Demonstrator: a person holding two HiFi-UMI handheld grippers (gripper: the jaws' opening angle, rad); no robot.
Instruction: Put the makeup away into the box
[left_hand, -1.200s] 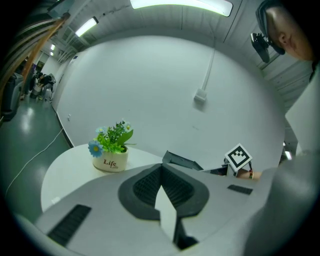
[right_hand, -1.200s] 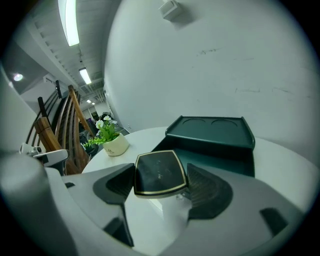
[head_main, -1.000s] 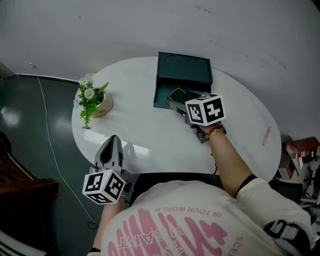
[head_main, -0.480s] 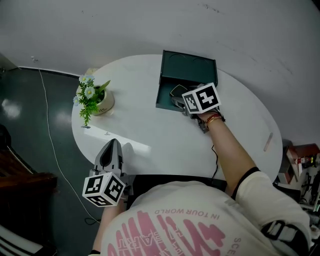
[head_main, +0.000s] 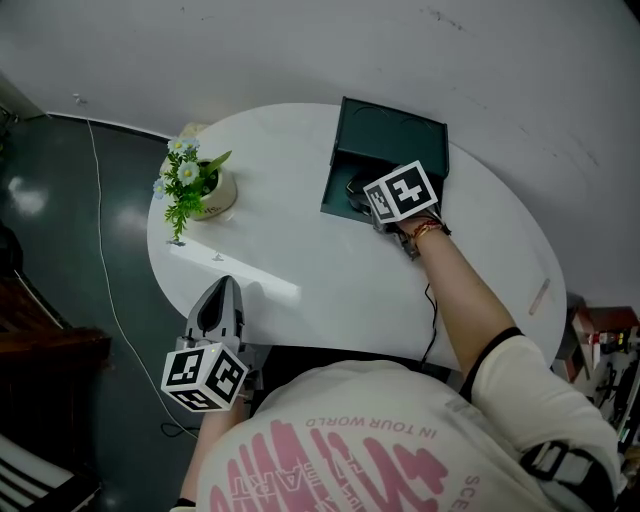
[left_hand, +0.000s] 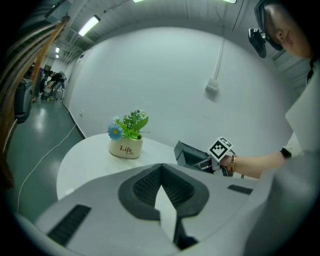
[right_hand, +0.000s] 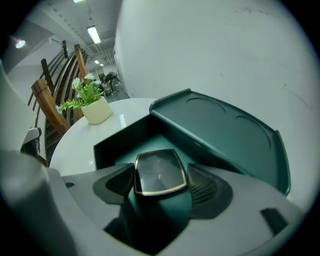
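Head view: the right tongs (head_main: 362, 192) have dipped from the rim into the open dark green box (head_main: 390, 135), upper centre. The left tongs (head_main: 222, 303) stay lower left.
Left gripper view: jaws together, empty.
Right gripper view: jaws clamp a dark, gold-rimmed makeup compact (right_hand: 159, 172) above the box floor.

A potted plant (head_main: 195, 185) stands on the white table (head_main: 300, 255).

pot (left_hand: 126, 148): "Life" | shirt (head_main: 385, 432): "IN TOUR WORLD" | other shirt print: too unclear to read
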